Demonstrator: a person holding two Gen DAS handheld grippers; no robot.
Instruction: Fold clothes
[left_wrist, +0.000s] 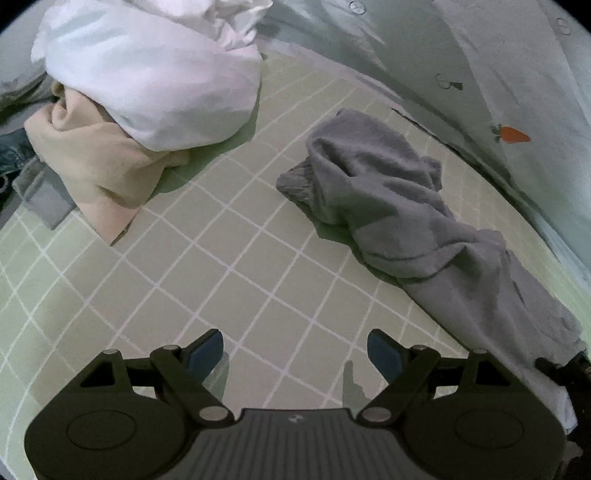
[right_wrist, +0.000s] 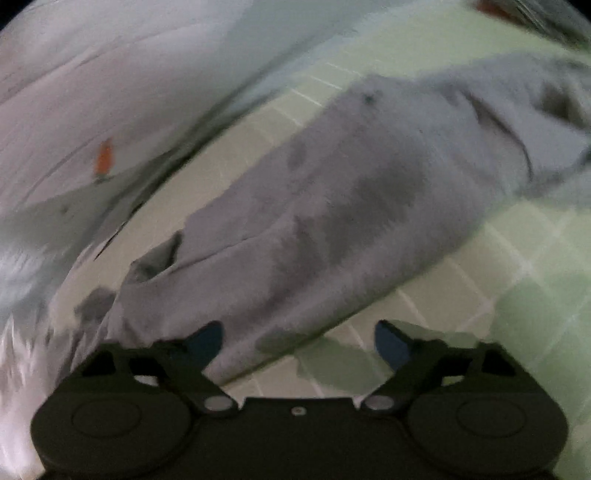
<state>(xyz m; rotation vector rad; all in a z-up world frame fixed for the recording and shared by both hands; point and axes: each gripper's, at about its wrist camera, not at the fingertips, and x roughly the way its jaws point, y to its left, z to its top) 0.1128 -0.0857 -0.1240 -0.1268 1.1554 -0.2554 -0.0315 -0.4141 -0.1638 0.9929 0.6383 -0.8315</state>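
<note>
Green cutting mat (left_wrist: 229, 266) with a white grid covers the desk; both views look down onto it. Pale sheet (left_wrist: 517, 74) printed with a small orange carrot (left_wrist: 511, 134) hangs along the far edge of the mat.

Left wrist view:
- Left tool (left_wrist: 295, 356) hovers over bare mat, fingers spread wide, blue pads (left_wrist: 207, 350) facing each other, nothing between them.
- Grey garment (left_wrist: 399, 206) lies crumpled on the mat, running from a bunched end near the middle down along the far edge toward the near right corner of the view. Well apart from the left tool.
- Heap of other clothes at the far left corner: a white garment (left_wrist: 147, 74) bundled on top, a peach garment (left_wrist: 92, 162) under it and spilling onto the mat, bits of grey-blue fabric (left_wrist: 44, 199) at the left edge.
- Dark part of the right tool (left_wrist: 565, 369) shows at the right rim, at the garment's near end.

Right wrist view (blurred):
- Right tool (right_wrist: 299, 343) spread, pads apart. Its left finger (right_wrist: 205, 341) lies over the near end of the grey garment (right_wrist: 332, 206); its right finger (right_wrist: 391, 345) is over bare mat (right_wrist: 535, 295). Cloth edge runs between the two fingers, not pinched. Cannot tell whether the finger touches the cloth.
- Garment stretches away diagonally toward the far right; sheet (right_wrist: 110, 92) with the carrot (right_wrist: 104, 158) lies to its left.
</note>
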